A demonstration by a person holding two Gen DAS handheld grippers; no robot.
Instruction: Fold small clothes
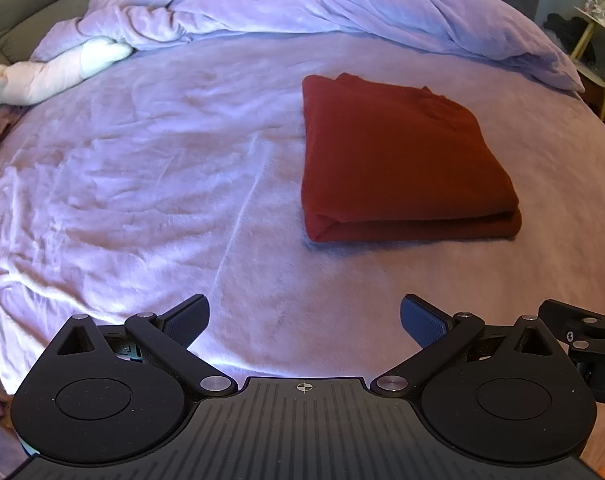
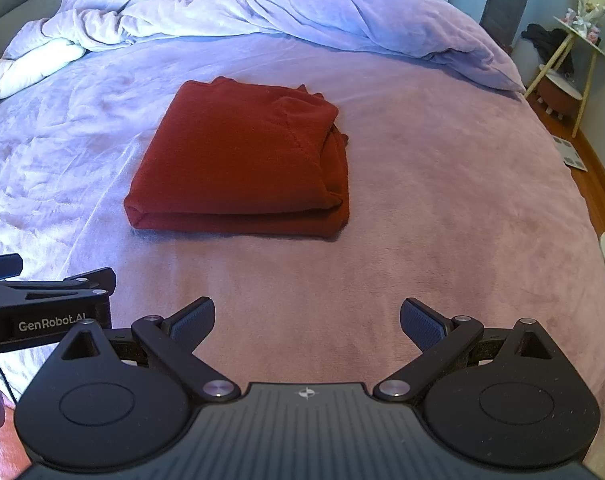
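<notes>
A dark red garment [image 1: 402, 160] lies folded into a thick rectangle on the lilac bed cover [image 1: 162, 200]. In the right wrist view the same red garment [image 2: 242, 164] sits ahead and left of centre. My left gripper [image 1: 304, 320] is open, with nothing between its fingers, well short of the garment and to its left. My right gripper [image 2: 307, 322] is open and holds nothing, hovering above bare cover in front of the garment. The left gripper's body [image 2: 46, 304] shows at the left edge of the right wrist view.
A bunched lilac duvet [image 1: 302, 4] lies across the far side of the bed. A white and pink soft toy [image 1: 58, 72] rests at the far left. A small white side table [image 2: 574, 60] stands on the wooden floor [image 2: 594, 184] to the right of the bed.
</notes>
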